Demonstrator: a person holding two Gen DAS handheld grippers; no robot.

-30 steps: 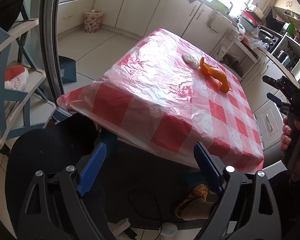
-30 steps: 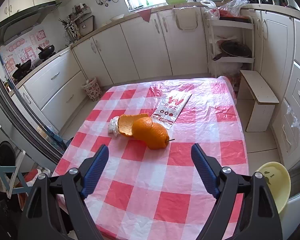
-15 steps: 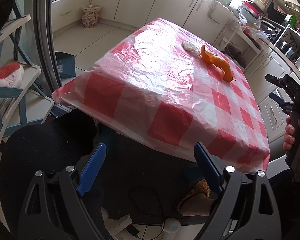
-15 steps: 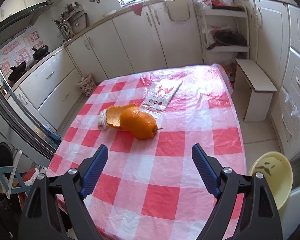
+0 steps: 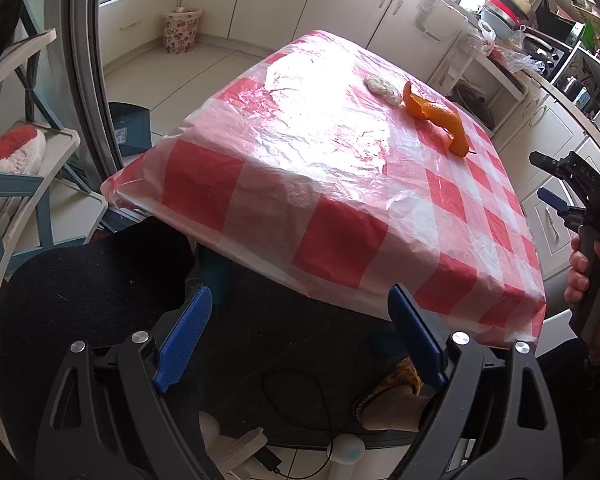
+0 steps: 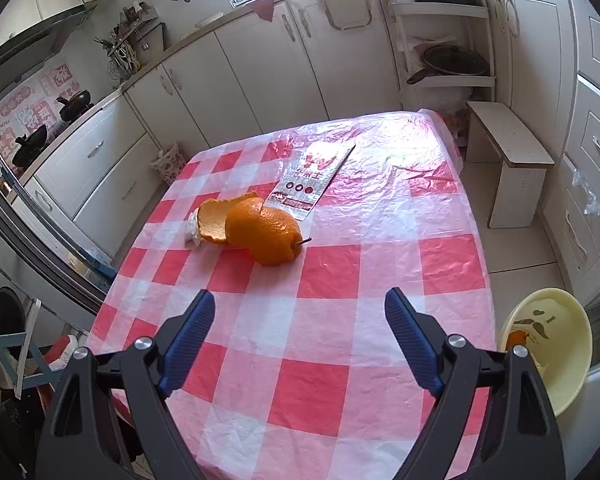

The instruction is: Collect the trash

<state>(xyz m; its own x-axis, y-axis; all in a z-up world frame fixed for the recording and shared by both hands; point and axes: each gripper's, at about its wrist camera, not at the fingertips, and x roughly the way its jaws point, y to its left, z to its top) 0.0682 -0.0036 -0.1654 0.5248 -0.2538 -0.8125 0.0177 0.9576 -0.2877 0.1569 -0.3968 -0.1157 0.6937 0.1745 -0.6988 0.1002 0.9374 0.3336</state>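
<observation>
While the left gripper [image 5: 300,344] hangs low, below the near corner of the table [image 5: 260,216], its blue fingers [image 5: 184,332] stand wide apart with nothing between them, and under it a dark mat and a slippered foot [image 5: 392,392] show on the floor. Over the table's near edge the right gripper [image 6: 300,336] hovers above the red-and-white checked cloth [image 6: 320,320], its jaws spread just as wide and empty. Off the table's right side, low beside that gripper, sits a pale yellow bowl [image 6: 560,344] with a bit of orange in it. Farther in, toward the left edge of the table, lies the orange peel [image 6: 260,228], a curled shell with a stalk end pointing right, and a crumpled white tissue [image 6: 192,232] touches its left end. Just beyond the peel, nearer the far edge, a flat printed wrapper [image 6: 312,180] lies on the cloth. Past the table a flowered waste bin [image 6: 170,164] stands on the floor against the white cabinets [image 6: 260,68].
</observation>
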